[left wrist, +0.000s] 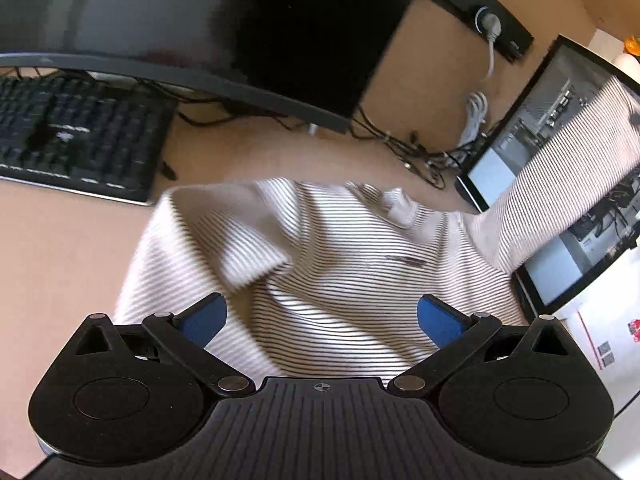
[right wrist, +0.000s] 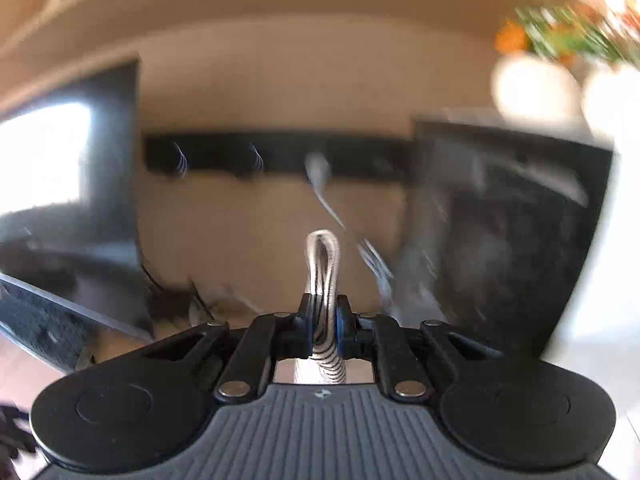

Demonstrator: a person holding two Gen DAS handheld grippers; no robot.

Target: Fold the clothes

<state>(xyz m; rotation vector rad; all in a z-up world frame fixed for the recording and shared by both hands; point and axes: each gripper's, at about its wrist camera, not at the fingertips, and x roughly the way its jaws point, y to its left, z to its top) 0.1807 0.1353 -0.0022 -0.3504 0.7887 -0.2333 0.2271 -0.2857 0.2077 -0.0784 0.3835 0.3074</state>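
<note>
Shirt beneath left gripper's open jaws, sleeve fold seemingly pinched in right gripper

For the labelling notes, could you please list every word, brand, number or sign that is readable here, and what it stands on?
None can be read.
Keyboard: pale key legends and a central mark, too blurred.
Right-hand monitor: shows a picture, any text too small.
White box: red and grey marks, too small.
Striped shirt: small dark chest mark, unreadable.
Left gripper and right gripper: only a small round symbol on each body, no letters.
</note>
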